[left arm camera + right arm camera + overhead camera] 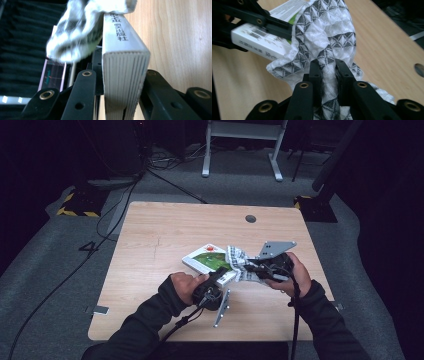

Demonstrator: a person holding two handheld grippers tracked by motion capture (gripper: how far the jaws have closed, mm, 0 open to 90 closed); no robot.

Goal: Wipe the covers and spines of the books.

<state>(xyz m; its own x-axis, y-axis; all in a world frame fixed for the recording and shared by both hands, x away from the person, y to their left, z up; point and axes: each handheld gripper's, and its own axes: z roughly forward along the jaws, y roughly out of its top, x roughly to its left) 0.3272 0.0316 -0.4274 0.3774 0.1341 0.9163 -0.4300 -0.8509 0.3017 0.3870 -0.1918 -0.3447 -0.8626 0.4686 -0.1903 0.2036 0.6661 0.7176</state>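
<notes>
A white book (207, 260) with a green cover picture lies near the middle of the wooden table (150, 245). My left gripper (218, 274) is shut on the book's near corner; in the left gripper view its page edge (125, 80) stands clamped between the two black jaws. A white cloth (241, 263) with a grey triangle pattern drapes over the book's right end. My right gripper (254, 268) is shut on that cloth (327, 50), a bunched fold pinched between its jaws, right beside the book (259, 42) and the left gripper's jaws.
A round cable hole (250, 218) sits in the table's far right part. Beyond the table stand a white frame's legs (240, 150) and cables on grey carpet. A black-and-yellow striped base (77, 205) lies at the far left.
</notes>
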